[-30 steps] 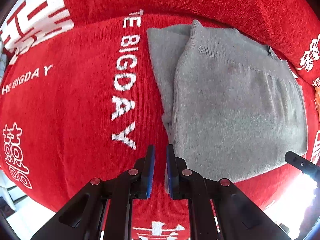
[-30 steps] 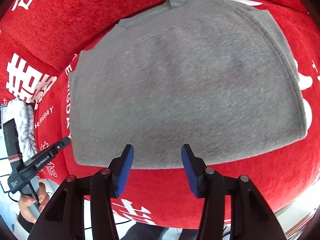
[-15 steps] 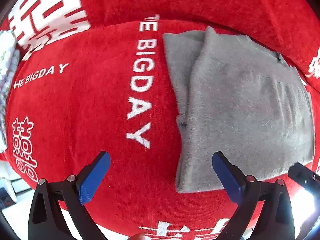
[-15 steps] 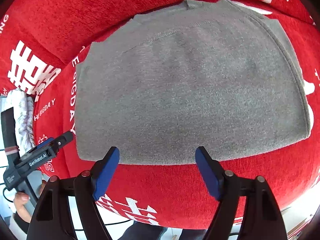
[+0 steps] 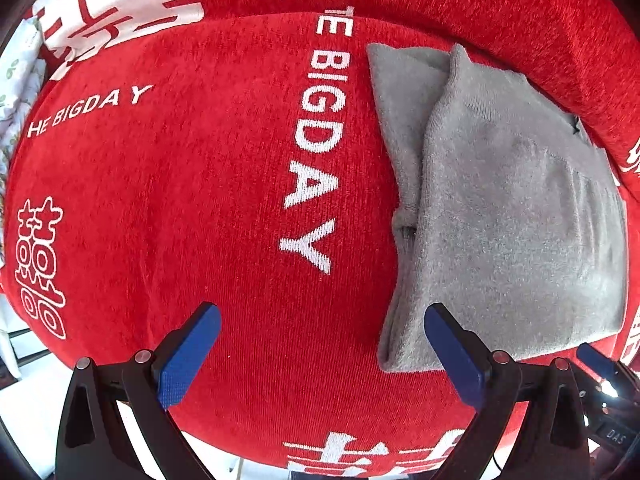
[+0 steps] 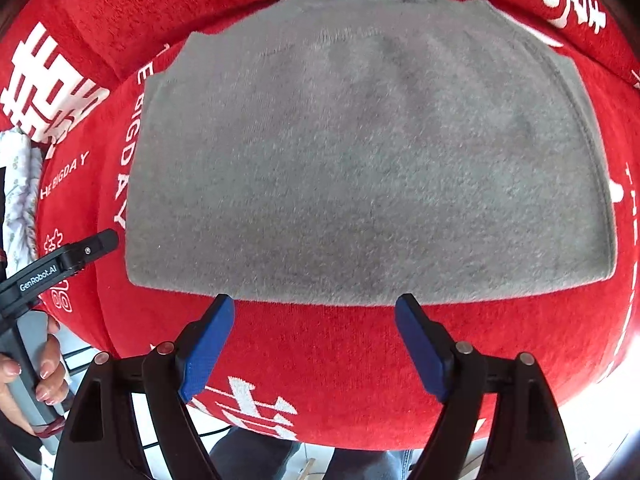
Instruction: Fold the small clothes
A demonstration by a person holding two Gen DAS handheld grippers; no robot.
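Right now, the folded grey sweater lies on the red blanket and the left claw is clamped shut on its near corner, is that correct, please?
Not quite. The left claw is wide open with nothing gripped, as the left wrist view shows; one blue pad merely sits over the near corner. The folded grey sweater does lie on the red blanket.

**Black gripper frames, blue pads**

The left gripper and right gripper share black angular arms, silver round screws and textured blue pads. White "GenRobot.AI" lettering marks one arm. The person's hand shows pale polished nails; dark trousers show below.
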